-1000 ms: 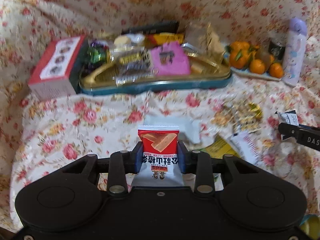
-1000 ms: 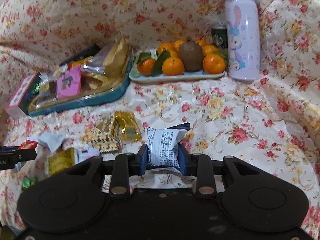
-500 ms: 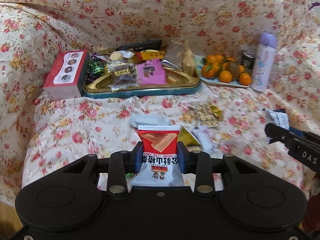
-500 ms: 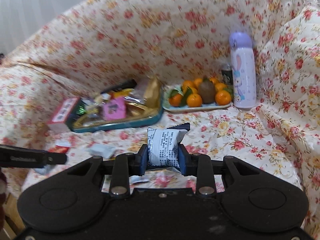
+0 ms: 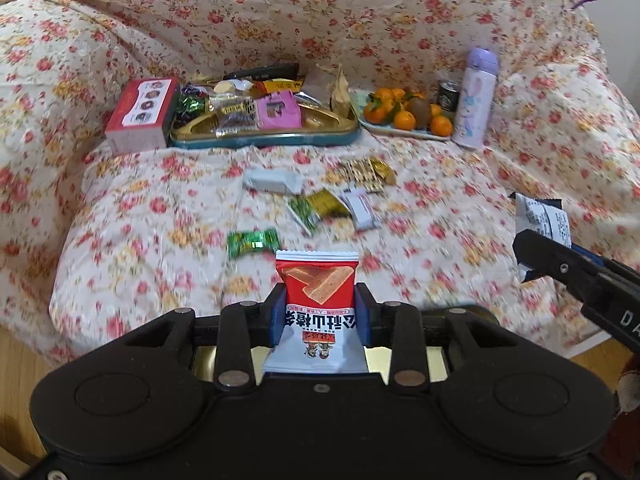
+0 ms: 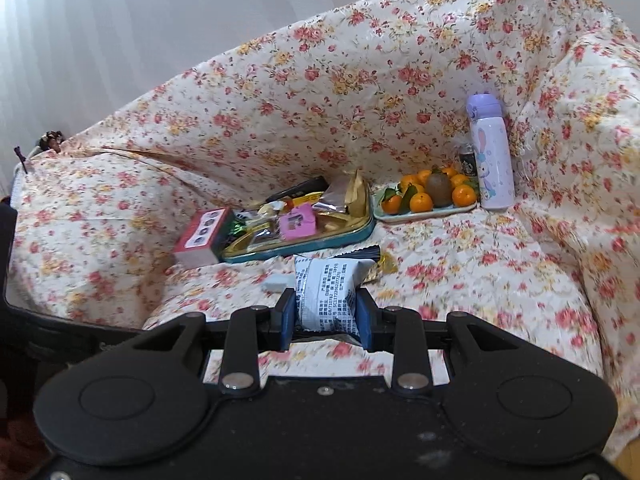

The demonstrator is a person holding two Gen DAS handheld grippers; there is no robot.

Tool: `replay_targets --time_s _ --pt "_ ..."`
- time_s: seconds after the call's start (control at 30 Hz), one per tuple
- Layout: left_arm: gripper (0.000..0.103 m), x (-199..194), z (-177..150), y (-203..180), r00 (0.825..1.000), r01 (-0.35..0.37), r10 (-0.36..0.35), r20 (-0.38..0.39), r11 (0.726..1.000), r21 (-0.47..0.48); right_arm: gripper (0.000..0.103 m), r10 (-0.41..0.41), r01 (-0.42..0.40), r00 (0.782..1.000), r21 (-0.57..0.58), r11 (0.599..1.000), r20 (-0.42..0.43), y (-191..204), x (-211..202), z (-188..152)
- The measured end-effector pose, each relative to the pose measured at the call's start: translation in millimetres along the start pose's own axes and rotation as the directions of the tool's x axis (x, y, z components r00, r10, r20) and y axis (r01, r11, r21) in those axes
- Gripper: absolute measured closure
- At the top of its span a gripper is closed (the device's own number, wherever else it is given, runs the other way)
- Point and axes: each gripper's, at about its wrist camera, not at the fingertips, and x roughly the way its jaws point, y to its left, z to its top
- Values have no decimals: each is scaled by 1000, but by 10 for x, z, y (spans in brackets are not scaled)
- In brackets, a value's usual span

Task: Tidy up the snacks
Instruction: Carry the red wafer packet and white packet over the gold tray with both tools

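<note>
My left gripper (image 5: 318, 312) is shut on a red and white snack packet (image 5: 318, 304), held above the front of the floral cloth. My right gripper (image 6: 326, 312) is shut on a white printed snack packet (image 6: 326, 292); it also shows at the right of the left wrist view (image 5: 540, 220). A gold and teal snack tray (image 5: 264, 136) full of wrapped snacks sits at the back, also in the right wrist view (image 6: 304, 240). Several loose snacks lie on the cloth: a white packet (image 5: 274, 180), a green candy (image 5: 252, 242), a green-yellow packet (image 5: 318, 206).
A red box (image 5: 140, 114) stands left of the tray. A plate of oranges and a kiwi (image 5: 408, 114), a dark can (image 5: 448, 94) and a lilac bottle (image 5: 476, 98) stand at the back right. The cloth rises steeply behind and at both sides.
Both grippers have pulled back and up from the cloth with their packets held; the tray and loose snacks now look farther away.
</note>
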Motion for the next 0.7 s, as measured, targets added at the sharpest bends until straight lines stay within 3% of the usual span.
replay_targets --time_s 0.3,0.7 --pt "60 -156 -496 -27 999 -4 3 -38 1000 -22 70 -1 1 1000 9 1000 -27 111 -481 -318" --pt "60 -46 -875 113 990 -25 11 -142 994 -103 70 -32 30 990 -14 999 -139 159 -564 -632"
